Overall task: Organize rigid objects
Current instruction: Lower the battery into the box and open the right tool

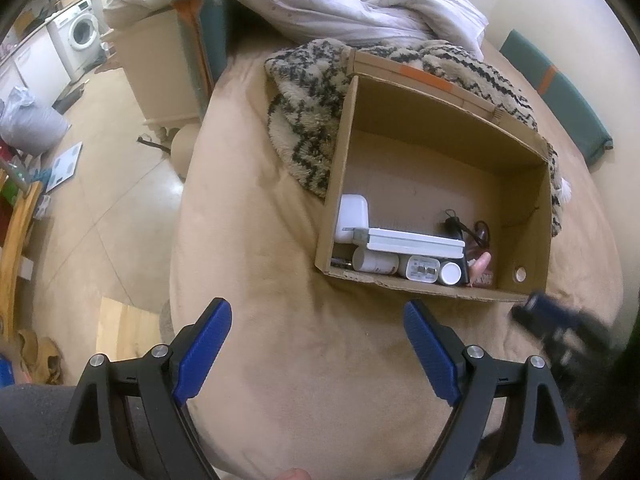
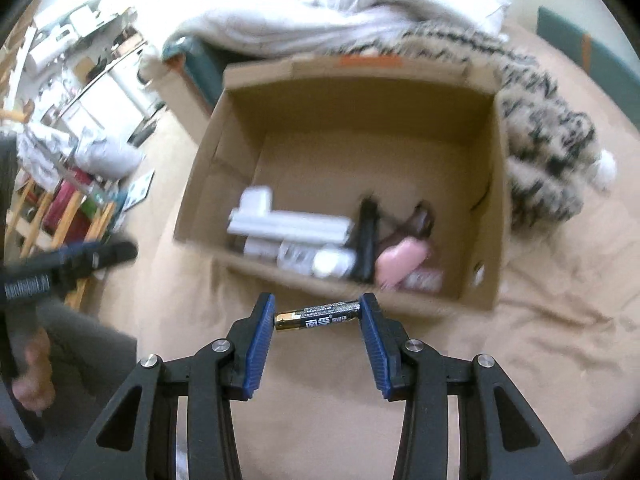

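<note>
An open cardboard box (image 1: 424,120) (image 2: 486,200) sits on the tan bedspread. Along its near wall lie a white flat case (image 1: 416,242), a white charger (image 1: 352,216), a white bottle (image 1: 374,261), a plug adapter (image 1: 422,271), a black item (image 2: 366,240) and a pink item (image 2: 400,262). My right gripper (image 2: 319,314) is shut on a black and gold battery (image 2: 318,314), held end to end just before the box's near wall. My left gripper (image 1: 318,336) is open and empty above the bedspread in front of the box. The right gripper shows blurred in the left wrist view (image 1: 556,324).
A patterned fuzzy blanket (image 1: 308,120) and a white duvet (image 1: 340,4) lie behind the box. A nightstand (image 1: 160,76) stands left of the bed, with a washing machine (image 1: 80,36) and floor clutter beyond. A wooden rack (image 2: 48,216) stands at the left.
</note>
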The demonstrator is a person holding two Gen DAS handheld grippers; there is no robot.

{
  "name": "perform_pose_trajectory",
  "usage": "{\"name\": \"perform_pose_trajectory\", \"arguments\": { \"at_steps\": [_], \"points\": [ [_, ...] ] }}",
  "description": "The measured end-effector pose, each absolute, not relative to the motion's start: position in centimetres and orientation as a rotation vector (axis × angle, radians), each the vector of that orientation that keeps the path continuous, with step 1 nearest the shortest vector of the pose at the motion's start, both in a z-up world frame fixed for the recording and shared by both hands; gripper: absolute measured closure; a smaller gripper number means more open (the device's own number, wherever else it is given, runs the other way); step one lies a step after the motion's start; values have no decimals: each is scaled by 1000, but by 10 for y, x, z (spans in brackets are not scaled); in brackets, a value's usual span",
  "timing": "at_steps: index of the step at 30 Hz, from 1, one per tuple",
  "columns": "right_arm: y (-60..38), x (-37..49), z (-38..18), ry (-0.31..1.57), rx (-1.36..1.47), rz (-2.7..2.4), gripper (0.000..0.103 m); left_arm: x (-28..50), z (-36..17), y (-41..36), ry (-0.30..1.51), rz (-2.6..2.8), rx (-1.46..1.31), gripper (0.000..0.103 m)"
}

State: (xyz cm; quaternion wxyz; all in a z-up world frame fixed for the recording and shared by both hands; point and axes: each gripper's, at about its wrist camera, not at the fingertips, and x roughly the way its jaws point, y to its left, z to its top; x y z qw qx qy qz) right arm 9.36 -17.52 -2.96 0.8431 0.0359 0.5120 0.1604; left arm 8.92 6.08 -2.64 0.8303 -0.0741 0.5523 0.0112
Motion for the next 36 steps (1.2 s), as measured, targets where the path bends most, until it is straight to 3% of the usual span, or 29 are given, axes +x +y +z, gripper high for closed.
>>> {"name": "perform_pose_trajectory", "arguments": {
  "at_steps": [10,19,20,21,24,26,36],
  "points": [
    [-180,174,-65,1181,107,168,58,94,-31,61,1163,66,-117,17],
    [-179,176,-94,1253,74,145,57,100,-35,62,1168,90,-106,17],
    [-178,174,-92,1241,71,168,46,101,-35,60,1168,90,-103,17],
    [-177,171,-88,1225,67,179,26,101,-36,59,1166,89,-101,17],
    [-181,160,-72,1144,75,198,4,102,-35,56,1148,77,-91,17],
    [-192,152,-59,1088,125,218,0,103,-34,54,1131,77,-74,17],
    [-227,111,-19,919,212,140,0,101,-19,44,1010,66,-52,17]
  ]
}}
